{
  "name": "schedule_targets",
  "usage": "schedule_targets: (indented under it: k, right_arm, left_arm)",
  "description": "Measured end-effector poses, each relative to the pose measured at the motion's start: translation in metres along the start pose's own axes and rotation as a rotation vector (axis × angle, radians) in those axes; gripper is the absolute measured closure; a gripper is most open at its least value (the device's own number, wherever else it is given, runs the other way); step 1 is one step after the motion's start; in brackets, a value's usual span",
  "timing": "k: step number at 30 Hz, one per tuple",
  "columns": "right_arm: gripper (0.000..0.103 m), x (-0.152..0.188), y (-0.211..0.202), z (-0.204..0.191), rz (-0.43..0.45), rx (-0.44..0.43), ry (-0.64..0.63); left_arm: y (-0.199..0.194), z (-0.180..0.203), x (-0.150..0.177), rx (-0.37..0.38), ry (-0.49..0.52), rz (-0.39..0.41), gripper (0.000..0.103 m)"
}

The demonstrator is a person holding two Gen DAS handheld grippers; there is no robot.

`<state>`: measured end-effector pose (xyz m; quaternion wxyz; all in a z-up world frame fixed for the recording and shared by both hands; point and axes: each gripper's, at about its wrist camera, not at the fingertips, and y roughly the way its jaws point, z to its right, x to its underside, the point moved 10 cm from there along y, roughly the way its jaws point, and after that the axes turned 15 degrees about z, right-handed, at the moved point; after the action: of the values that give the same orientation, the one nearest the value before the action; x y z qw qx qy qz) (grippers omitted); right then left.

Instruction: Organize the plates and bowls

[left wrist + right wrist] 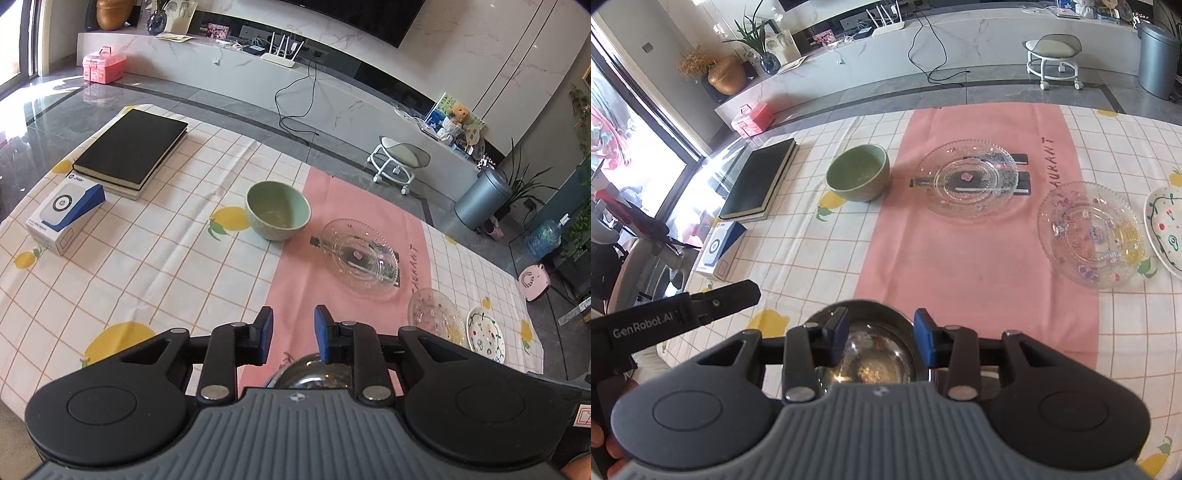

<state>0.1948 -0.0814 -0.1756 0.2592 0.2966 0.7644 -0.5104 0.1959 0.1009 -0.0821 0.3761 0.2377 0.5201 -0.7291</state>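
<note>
Steel, polished and mirror-bright, is what the near bowl [871, 347] is made of; it sits upright on the tablecloth [798, 251] at the near edge of the table, mouth up, straddling the near end of the pink runner [979, 258]. Being round, it has no long axis to speak of.

Both grippers hang above it with their blue pads apart. The right gripper [881, 341] has its jaws spread either side of the bowl's hollow, and the pads do not press on the rim. The left gripper [293, 336] is also parted, with only pink cloth between its pads and the bowl's rim showing just below them.

Farther along the runner, toward the far edge, a green bowl [858, 173] stands upright, tipped slightly, just off the runner's left border. A clear glass plate [971, 181] lies flat on the runner over some dark flat pieces. A second glass plate [1089, 234] lies to its right on the checked cloth, and a painted white plate [1163, 229] lies just beyond that, at the right edge.

A black book [133, 147] and a white-and-blue box [62, 210] occupy the far left corner.
</note>
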Motion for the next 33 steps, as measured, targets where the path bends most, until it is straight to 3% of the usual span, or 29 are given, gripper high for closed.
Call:
schedule_targets:
  k: [8, 14, 23, 33]
  right_arm:
    - [0.064, -0.023, 0.045, -0.002, 0.011, 0.025, 0.035]
    - [0.064, -0.038, 0.085, 0.003, 0.001, 0.061, 0.041]
    - [0.064, -0.066, 0.140, 0.009, 0.013, 0.062, 0.086]
    - [0.065, -0.080, 0.197, 0.019, 0.007, 0.062, 0.137]
  left_arm:
    - [0.045, -0.014, -0.026, 0.017, -0.005, 0.031, 0.076]
    - [0.082, -0.031, -0.040, 0.008, 0.005, 0.011, 0.075]
    - [0.128, -0.048, -0.059, -0.003, -0.058, 0.044, 0.059]
    - [0.185, -0.056, -0.062, -0.020, -0.092, 0.028, 0.055]
